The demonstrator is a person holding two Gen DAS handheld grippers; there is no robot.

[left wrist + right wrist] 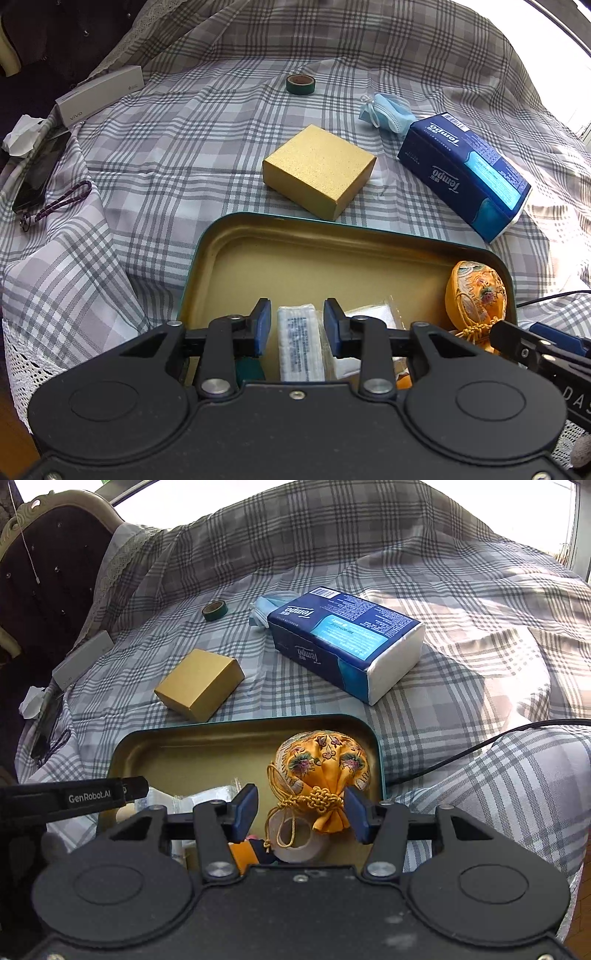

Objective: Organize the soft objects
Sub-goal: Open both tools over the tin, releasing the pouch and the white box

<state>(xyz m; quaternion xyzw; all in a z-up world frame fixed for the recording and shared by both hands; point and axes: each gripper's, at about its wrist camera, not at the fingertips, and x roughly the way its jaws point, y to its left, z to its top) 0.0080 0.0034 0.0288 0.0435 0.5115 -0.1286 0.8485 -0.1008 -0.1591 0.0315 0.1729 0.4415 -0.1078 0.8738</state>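
Soft things are partly gathered already in the green-rimmed tin, which lies near both grippers on the checked bedspread.

At the tin's left, the left gripper hangs low over a white wrapped tissue packet. Its blue pads stand a little wider than the packet, one on each side, apparently not touching it, so it has hold of nothing. The packet's long axis runs near to far, along the fingers.

At the tin's right lies the orange embroidered pouch, its knotted neck toward the near side. The right gripper is spread wide with that gathered neck between its pads; whether they touch the cloth I cannot tell.

Beyond the tin, going left to right, sit a gold box, a green tape roll farther off, a crumpled blue face mask and a Tempo tissue pack. Mask and pack are the soft things still outside. Both lie far and to the right, so I judge the right hand better placed to fetch them; the pack's long axis runs slantwise, far-left to near-right.

Only the right view shows a clear tape roll near the pouch; only the left view shows a phone and white box at far left.
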